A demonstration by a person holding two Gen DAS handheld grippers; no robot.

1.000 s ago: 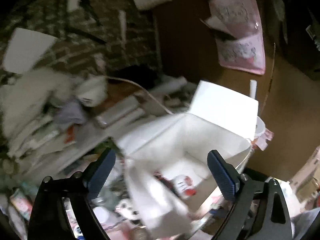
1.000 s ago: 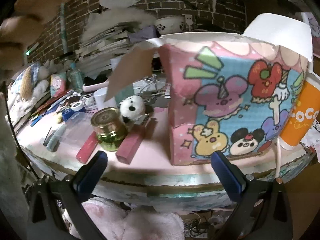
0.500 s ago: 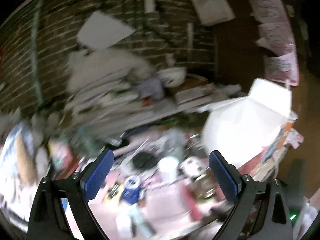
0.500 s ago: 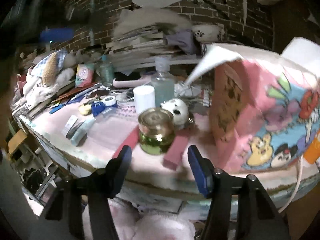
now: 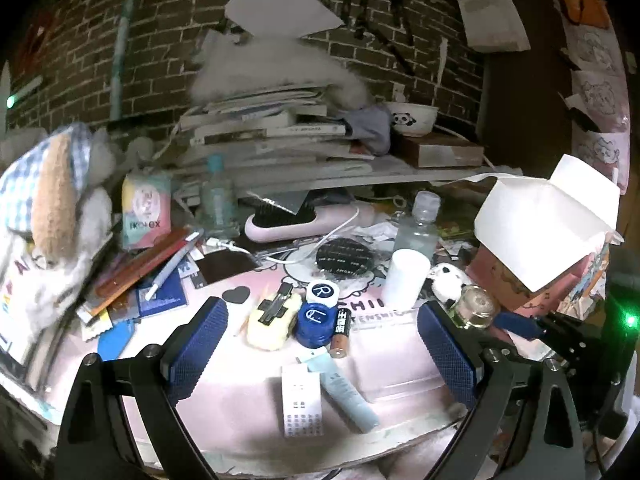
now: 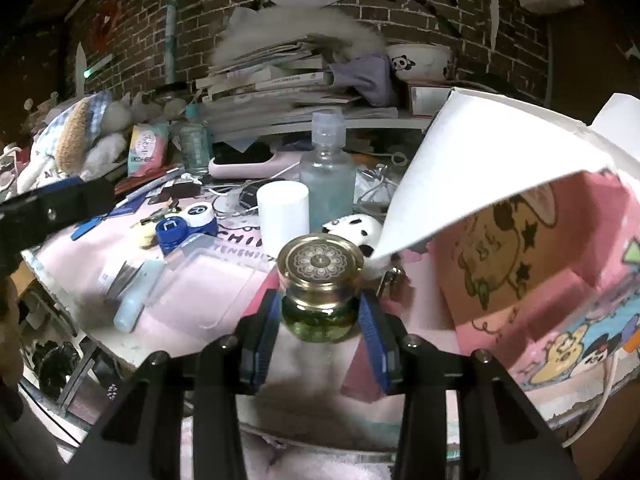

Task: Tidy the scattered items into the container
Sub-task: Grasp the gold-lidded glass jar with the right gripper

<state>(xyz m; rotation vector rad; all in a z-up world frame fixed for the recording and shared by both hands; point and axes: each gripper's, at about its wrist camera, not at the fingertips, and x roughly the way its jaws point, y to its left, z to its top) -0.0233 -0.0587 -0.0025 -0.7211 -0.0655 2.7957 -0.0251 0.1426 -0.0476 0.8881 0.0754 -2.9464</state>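
Right tongs (image 6: 320, 320) closed around one glass jar (image 6: 320, 292), pads low on its body, near the bench (image 6: 208, 304) front edge. Left tongs (image 5: 320, 344) wide open, empty. Risk: smooth glass slips, or the jar catches the drooping flap of the one pink box (image 6: 540, 272) beside it. Counted: two bottles, one battery (image 5: 342, 332).

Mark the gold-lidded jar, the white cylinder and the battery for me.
gold-lidded jar (image 6: 320, 260), right wrist view, centre of its gold lid.
white cylinder (image 6: 283, 216), right wrist view, middle of its side.
battery (image 5: 341, 333), left wrist view, mid-body.
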